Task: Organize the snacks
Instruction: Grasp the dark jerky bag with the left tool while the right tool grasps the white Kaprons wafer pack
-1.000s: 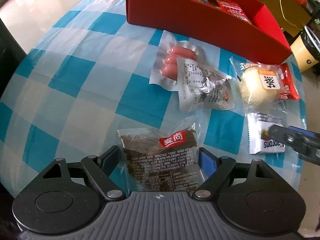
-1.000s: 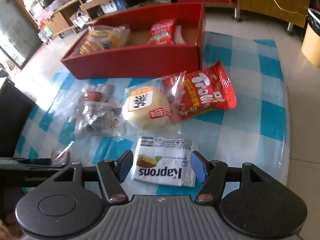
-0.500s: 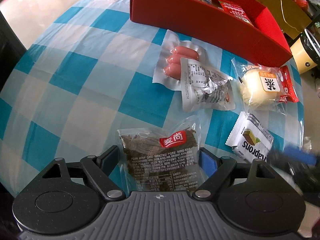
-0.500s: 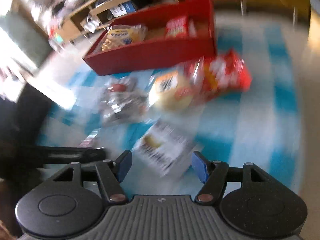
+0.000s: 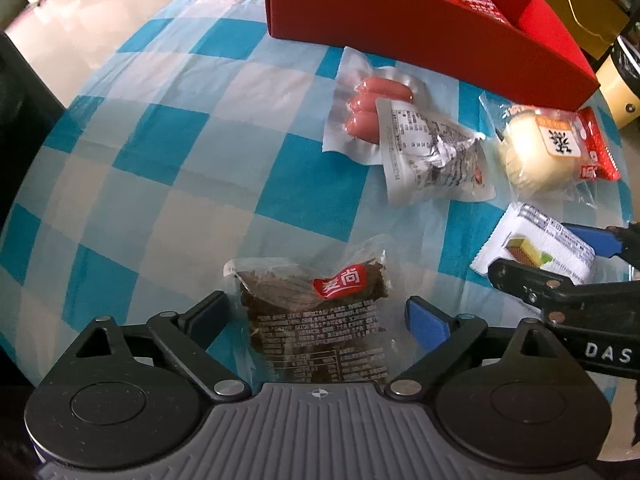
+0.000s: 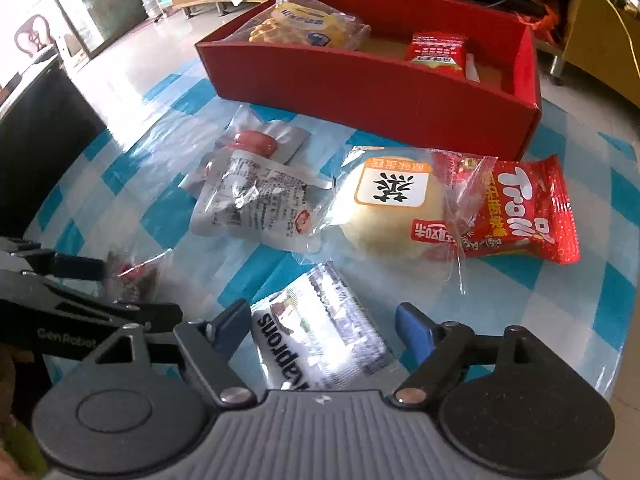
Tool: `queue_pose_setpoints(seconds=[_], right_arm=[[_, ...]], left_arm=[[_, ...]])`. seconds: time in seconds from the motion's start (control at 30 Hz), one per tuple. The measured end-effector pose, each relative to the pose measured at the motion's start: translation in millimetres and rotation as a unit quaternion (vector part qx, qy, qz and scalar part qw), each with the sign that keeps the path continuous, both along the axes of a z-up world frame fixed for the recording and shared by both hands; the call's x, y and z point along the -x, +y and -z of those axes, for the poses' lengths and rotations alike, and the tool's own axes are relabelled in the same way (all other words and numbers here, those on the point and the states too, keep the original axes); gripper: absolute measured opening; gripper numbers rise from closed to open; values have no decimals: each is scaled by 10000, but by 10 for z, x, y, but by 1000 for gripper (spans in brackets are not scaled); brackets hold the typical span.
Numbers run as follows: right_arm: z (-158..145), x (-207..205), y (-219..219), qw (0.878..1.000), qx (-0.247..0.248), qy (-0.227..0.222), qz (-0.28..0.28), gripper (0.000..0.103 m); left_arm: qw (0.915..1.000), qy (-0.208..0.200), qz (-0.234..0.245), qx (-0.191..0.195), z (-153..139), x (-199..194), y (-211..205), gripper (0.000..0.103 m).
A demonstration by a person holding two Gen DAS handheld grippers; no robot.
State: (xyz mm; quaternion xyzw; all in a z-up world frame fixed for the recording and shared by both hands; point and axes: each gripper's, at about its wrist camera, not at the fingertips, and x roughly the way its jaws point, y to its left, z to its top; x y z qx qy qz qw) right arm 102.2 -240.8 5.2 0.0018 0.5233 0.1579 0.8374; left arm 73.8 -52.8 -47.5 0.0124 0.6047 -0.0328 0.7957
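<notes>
My left tool is opening astride the dark jerky packet, pads clear of it; my right tool is opening astride the white "Kaprons" wafer packet, likewise untouched. Both packets lie near on the checked tabletop, the red box far. I should centre each packet before closing. The red bag at right reads "Trolli".

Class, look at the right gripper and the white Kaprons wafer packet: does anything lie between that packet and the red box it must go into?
Yes. The wrapped round bun and the red Trolli bag lie on the checked cloth between the white Kaprons wafer packet and the red box. The right gripper straddles the packet, jaws opening; nothing blocks a lift over them.
</notes>
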Motion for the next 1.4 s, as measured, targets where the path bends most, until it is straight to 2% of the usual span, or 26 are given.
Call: queue_pose_setpoints(seconds=[0.17,0.43,0.5,0.53,0.6,0.67,0.73,0.8,0.9,1.07,1.23,1.33,1.4], right_arm=[[59,106,198,9952,765,-203,-568,80],[98,111,110,9976,553,-206,-352,89],[127,97,125,9977,464,-202,-452,103],[147,94,129,9977,385,-200,-512,103],[162,126,225,9954,671,-280,-623,103],[151,121,239,9959,679,-231,-544,103],[128,128,207,9965,639,-235,-485,97],[98,146,163,9971,620,-285,-337,81],[44,147,73,9977,592,-336,-65,65],[38,152,122,9963,743,-432,-90,65],[53,129,126,9969,668,-413,-31,67],[54,119,135,9963,744,-420,-39,74],[67,94,123,9962,790,-379,25,83]], left_arm=[[9997,-113,99,-198,39,81,-13,98],[9998,-92,-54,-192,81,106,83,103],[9996,-134,-74,-243,76,84,98,103],[9996,-153,-71,-221,78,84,110,103],[9994,-204,11,-276,86,85,94,103],[9995,-216,-3,-250,78,68,103,103],[9997,-169,-40,-185,83,39,120,103],[9995,-205,27,-233,83,44,110,103],[9996,-220,29,-199,78,59,125,103],[9994,-280,45,-214,67,81,117,103],[9992,-322,16,-220,61,102,107,103],[9992,-335,2,-227,53,107,96,103],[9991,-358,5,-227,51,115,95,103]])
